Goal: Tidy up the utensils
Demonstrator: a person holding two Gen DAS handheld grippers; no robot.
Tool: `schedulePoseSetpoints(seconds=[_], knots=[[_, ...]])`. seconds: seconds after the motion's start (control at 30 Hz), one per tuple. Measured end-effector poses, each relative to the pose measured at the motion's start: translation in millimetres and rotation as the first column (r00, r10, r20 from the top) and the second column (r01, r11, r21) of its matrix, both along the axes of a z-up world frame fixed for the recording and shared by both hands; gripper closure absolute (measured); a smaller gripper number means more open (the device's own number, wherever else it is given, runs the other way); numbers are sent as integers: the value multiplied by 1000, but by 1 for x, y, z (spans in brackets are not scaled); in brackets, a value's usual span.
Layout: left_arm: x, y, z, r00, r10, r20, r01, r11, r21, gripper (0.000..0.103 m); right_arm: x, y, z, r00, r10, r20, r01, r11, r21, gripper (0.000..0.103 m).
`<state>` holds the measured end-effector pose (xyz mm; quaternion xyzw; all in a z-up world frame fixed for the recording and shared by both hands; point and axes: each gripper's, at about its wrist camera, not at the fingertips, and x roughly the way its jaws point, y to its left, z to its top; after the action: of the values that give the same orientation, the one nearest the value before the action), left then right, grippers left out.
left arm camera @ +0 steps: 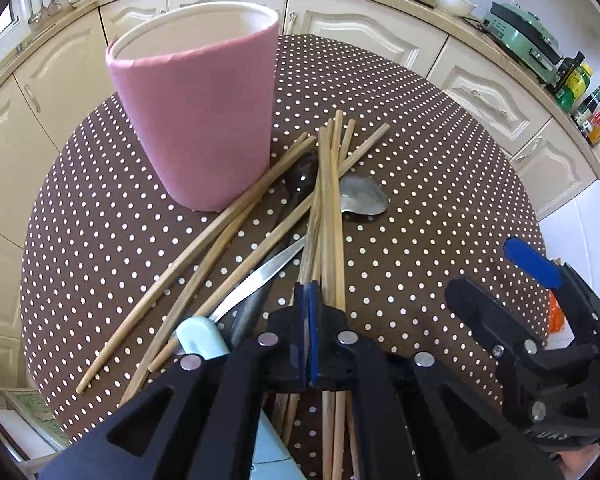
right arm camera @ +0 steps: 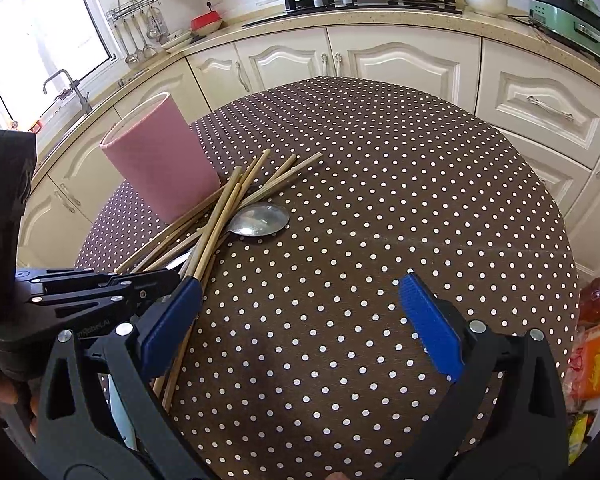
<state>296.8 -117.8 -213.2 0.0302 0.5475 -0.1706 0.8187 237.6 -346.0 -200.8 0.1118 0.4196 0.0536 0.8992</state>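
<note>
Just in front of the pink cup (left arm camera: 192, 120) on the dotted bench (left arm camera: 420, 200), the chopsticks (left arm camera: 328, 216) are lying in a loose heap over a spoon (left arm camera: 364, 196) and a knife (left arm camera: 256, 276). The left hand-held gripper (left arm camera: 308, 308) is sitting clenched beside the bundle; whether a stick is pinched cannot be told. The right hand-held gripper (right arm camera: 300, 320) is hanging released over bare cloth. If one stick is dragged out, the crossed ones are likely rolling off, or nudging the cup, since it is touching the heap.
</note>
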Motion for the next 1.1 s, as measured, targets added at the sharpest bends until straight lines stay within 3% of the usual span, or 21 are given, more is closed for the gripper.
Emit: schedulePoseSetpoints(seconds=[0.07,0.13,0.27,0.33,0.4,0.5,0.97,1.07,1.1], knots=[[5,-8,1,999,-6,-31,5,999,-40,99,0,-2,-1,1000,-3,-1,3,1000,0,6],[7,-16,0,1000,-8,-16,8,1000,-1,97,0,-5,-3,1000,-9,-6,9,1000,5,6],[11,-27,-1,1000,-21,-17,21,1000,-1,95,-2,-8,-5,1000,-13,-8,13,1000,10,6],[11,-29,-3,1000,-20,-23,20,1000,-8,92,-3,-9,-5,1000,-15,-7,15,1000,12,6],[11,-32,-3,999,-25,-26,24,999,-34,82,-4,-11,-6,1000,-17,-9,17,1000,15,6],[9,-35,-2,1000,-21,-13,20,999,-39,79,-5,-13,-6,1000,-19,-8,19,1000,17,6],[5,-67,-13,997,-79,5,78,997,21,81,-13,-27,-10,999,-45,-17,46,999,26,6],[9,-72,-17,997,-83,1,83,996,28,97,-13,-28,-10,999,-49,-21,49,998,26,6],[9,-73,-18,996,-86,7,86,996,30,97,-13,-28,-11,998,-50,-23,50,998,27,6]])
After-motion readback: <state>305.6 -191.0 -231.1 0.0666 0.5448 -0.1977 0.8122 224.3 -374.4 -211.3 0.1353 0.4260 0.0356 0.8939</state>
